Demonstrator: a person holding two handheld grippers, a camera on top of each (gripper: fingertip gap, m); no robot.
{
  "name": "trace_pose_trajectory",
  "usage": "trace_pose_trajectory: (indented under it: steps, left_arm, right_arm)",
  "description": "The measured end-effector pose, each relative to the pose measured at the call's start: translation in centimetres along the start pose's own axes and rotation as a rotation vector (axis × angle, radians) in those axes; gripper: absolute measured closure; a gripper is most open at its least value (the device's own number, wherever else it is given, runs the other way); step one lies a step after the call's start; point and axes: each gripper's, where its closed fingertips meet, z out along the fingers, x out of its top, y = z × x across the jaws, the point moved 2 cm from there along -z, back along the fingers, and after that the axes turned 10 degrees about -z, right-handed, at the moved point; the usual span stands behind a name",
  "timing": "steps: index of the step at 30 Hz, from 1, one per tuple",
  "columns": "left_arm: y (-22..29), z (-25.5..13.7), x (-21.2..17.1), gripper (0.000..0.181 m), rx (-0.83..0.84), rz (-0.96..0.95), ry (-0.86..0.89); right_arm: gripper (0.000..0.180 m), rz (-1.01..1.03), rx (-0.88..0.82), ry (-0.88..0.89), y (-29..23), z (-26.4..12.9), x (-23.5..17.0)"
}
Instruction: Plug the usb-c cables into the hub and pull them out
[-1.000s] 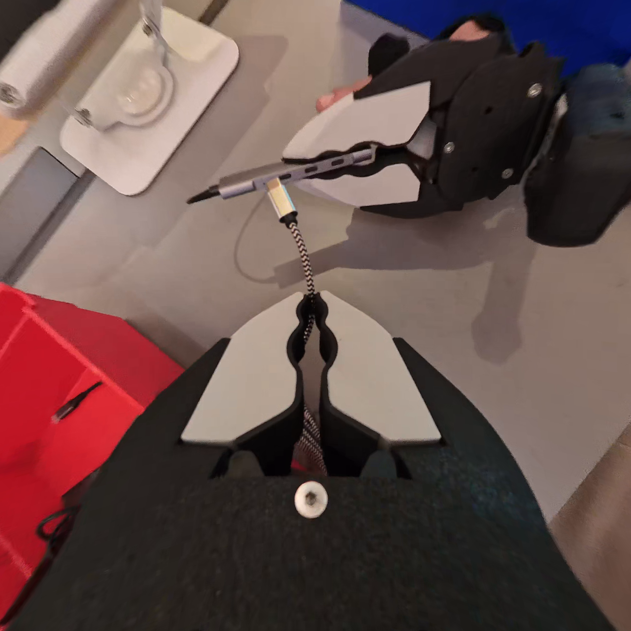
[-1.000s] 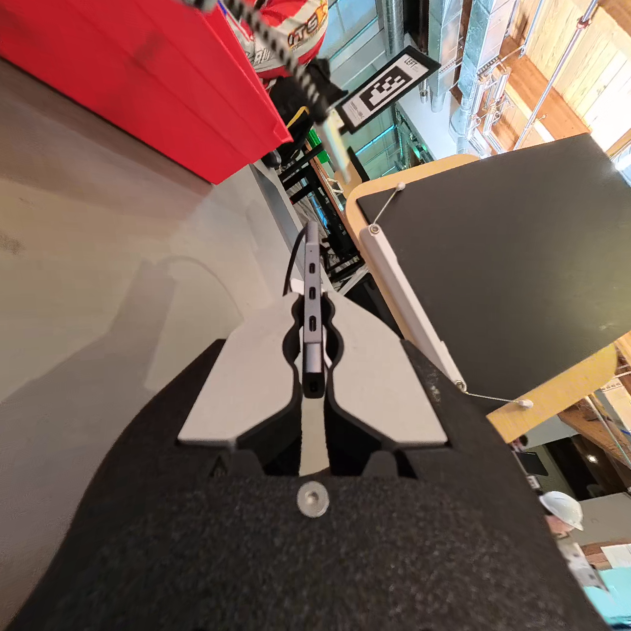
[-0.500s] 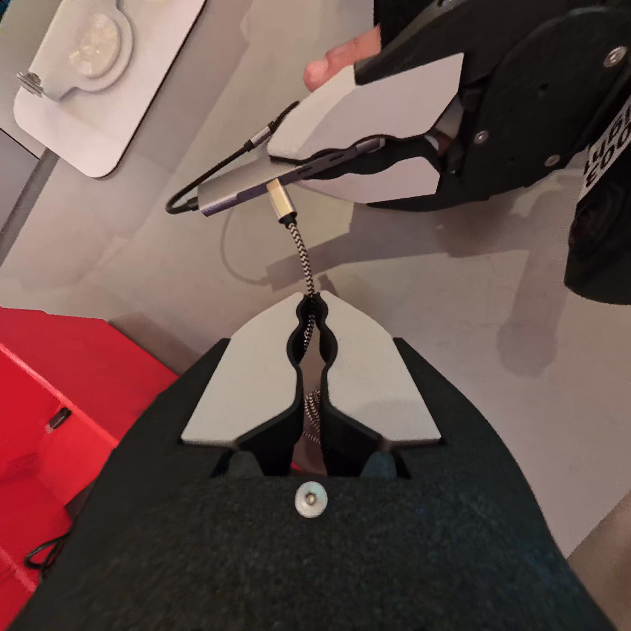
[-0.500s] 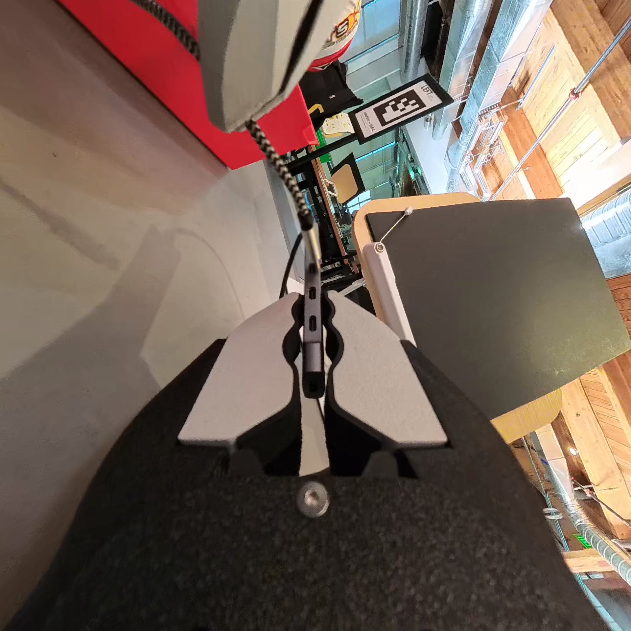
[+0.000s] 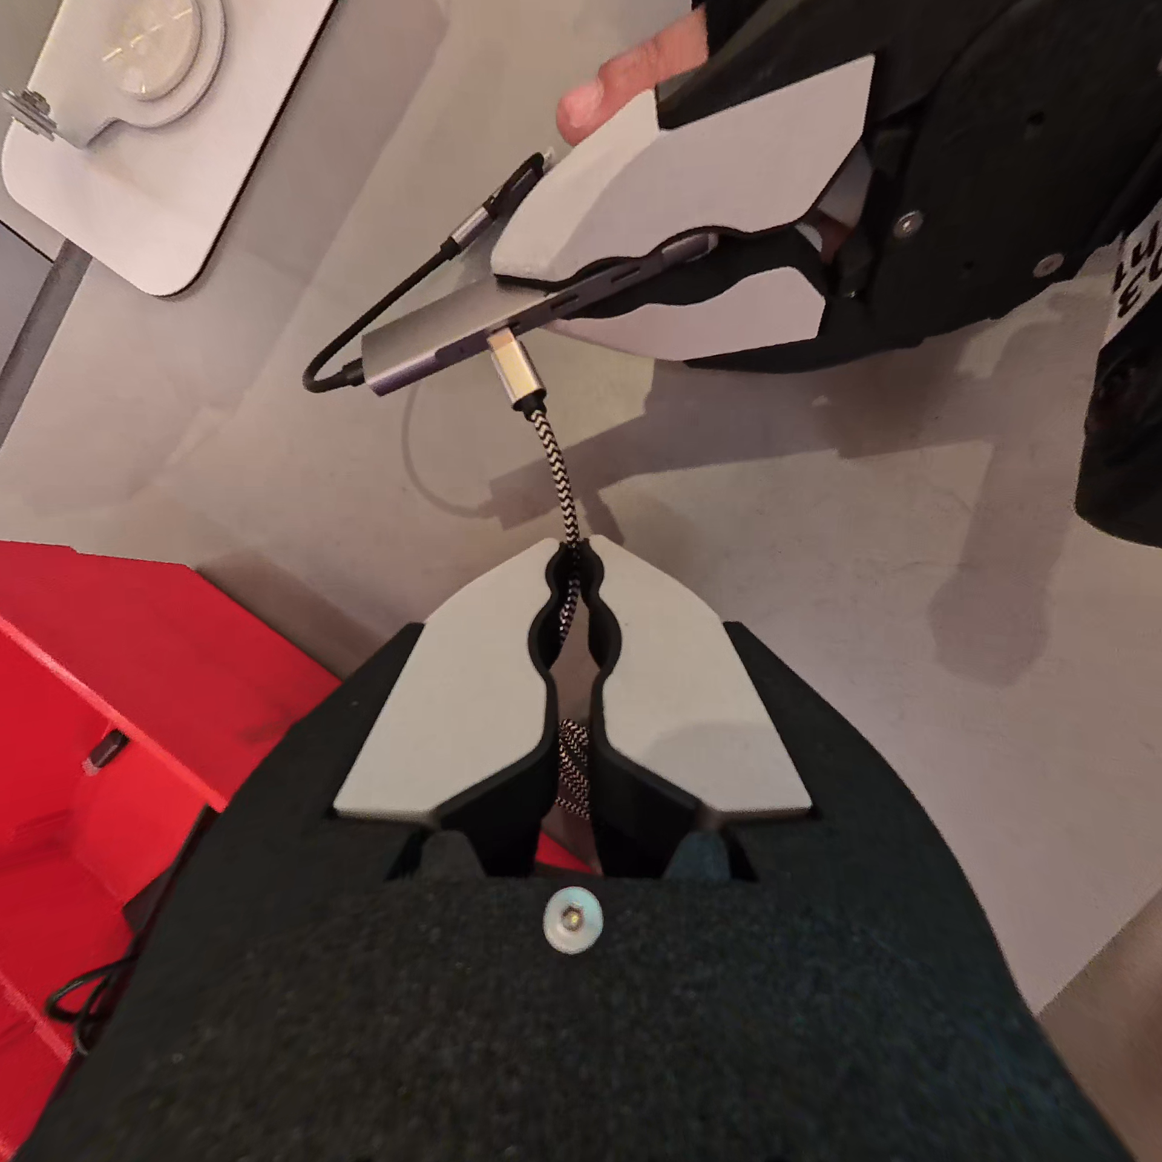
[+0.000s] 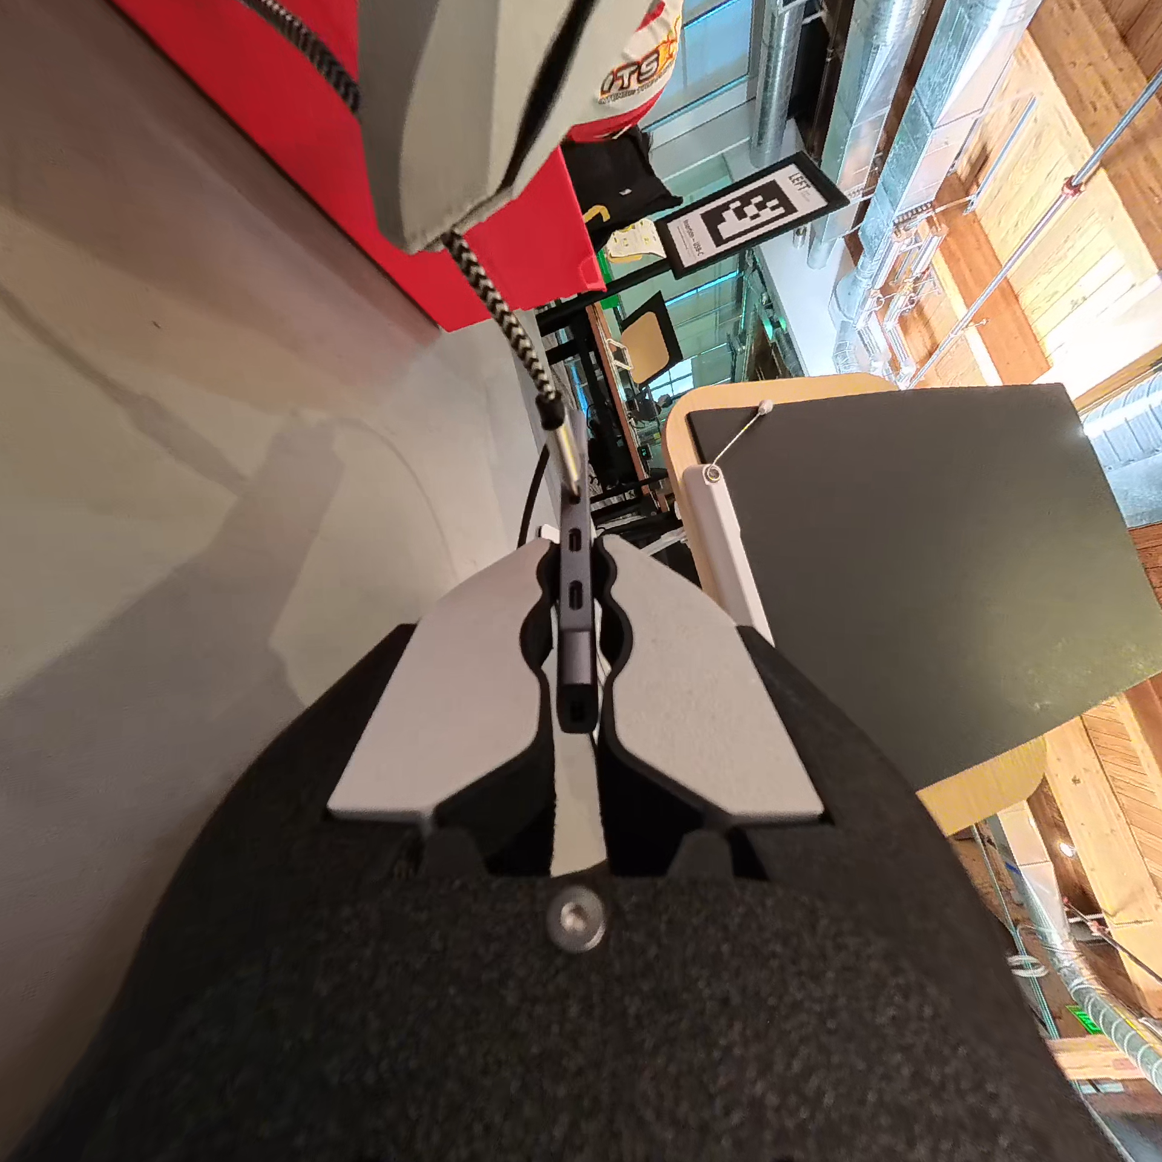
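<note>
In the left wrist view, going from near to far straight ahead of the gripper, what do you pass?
left gripper → braided cable → gold plug → grey hub → hub's own black lead → white stand base

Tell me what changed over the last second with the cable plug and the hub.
The right gripper carried the hub closer to the left gripper, and the braided cable's plug went from beside the hub to meeting a port on its edge. Both grippers stayed clamped, left on the cable, right on the hub.
</note>
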Motion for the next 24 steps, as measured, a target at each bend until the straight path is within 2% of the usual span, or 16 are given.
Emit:
trace_pose_trajectory:
  steps: [14, 24]
  left_arm:
    - [0.0, 0.1, 0.2, 0.179, 0.005, -0.009, 0.004]
    - [-0.7, 0.2, 1.4, 0.178, 0.080, -0.063, 0.085]
  right_arm:
    - [0.171, 0.000, 0.005, 0.002, 0.0, 0.0, 0.1]
    - [0.171, 0.012, -0.024, 0.052, 0.5, -0.5, 0.8]
